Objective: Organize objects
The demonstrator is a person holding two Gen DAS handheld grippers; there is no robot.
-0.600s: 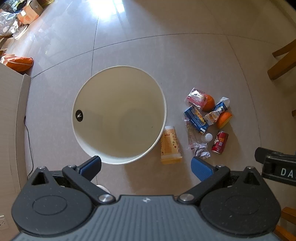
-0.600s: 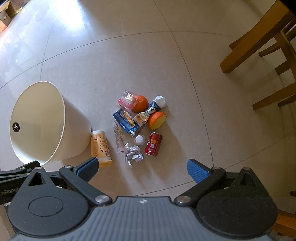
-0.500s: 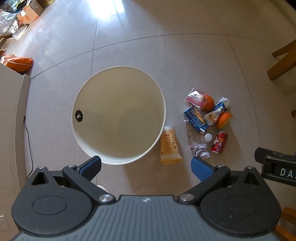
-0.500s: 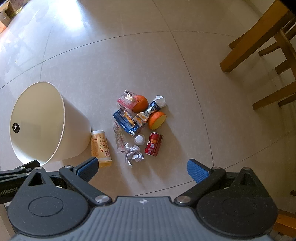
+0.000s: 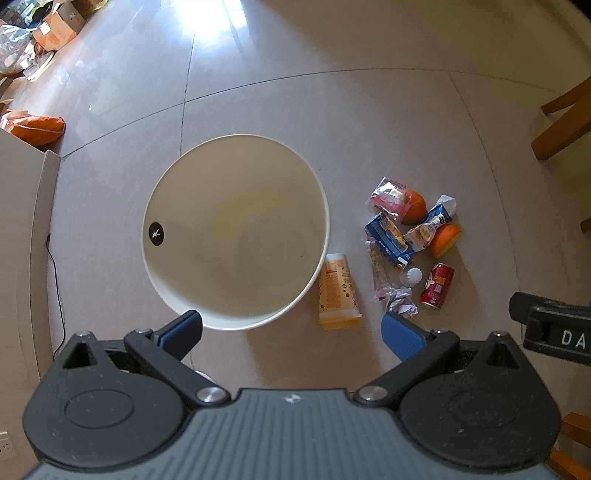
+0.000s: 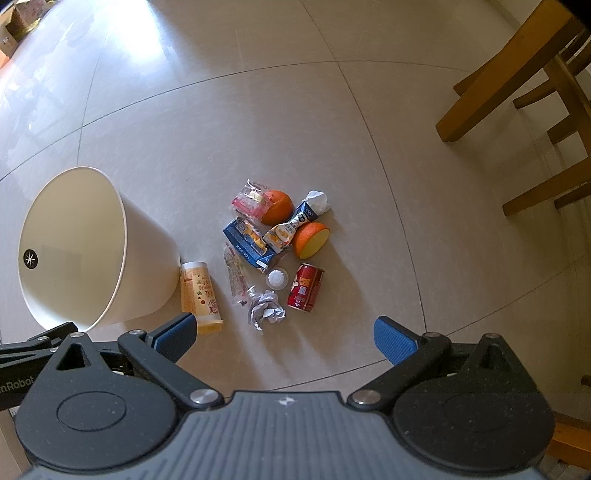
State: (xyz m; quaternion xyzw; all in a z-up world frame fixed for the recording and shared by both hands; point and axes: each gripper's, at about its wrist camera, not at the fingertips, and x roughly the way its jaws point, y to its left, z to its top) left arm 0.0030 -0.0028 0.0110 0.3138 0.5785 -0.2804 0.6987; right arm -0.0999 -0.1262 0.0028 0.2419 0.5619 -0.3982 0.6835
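A cream round bin point(image 5: 236, 236) point(image 6: 85, 251) stands empty on the tiled floor. Right of it lies a heap: an orange paper cup point(image 5: 338, 291) point(image 6: 201, 295) on its side, a red can point(image 5: 437, 285) point(image 6: 306, 287), crumpled paper point(image 5: 400, 301) point(image 6: 266, 308), a white cap point(image 6: 277, 277), a blue carton point(image 5: 388, 240) point(image 6: 249, 242), a pink wrapper point(image 6: 249, 199), an orange point(image 6: 277, 206) and a cut orange half point(image 6: 310, 240). My left gripper point(image 5: 291, 328) hangs open high above the bin's near rim. My right gripper point(image 6: 284, 336) is open above the floor, nearer me than the heap. Both hold nothing.
Wooden chair legs point(image 6: 517, 92) stand at the right. A cardboard box wall point(image 5: 22, 229) runs along the left, with a cable beside it. Boxes and bags point(image 5: 44, 29) lie at the far left, and an orange bag point(image 5: 37, 127).
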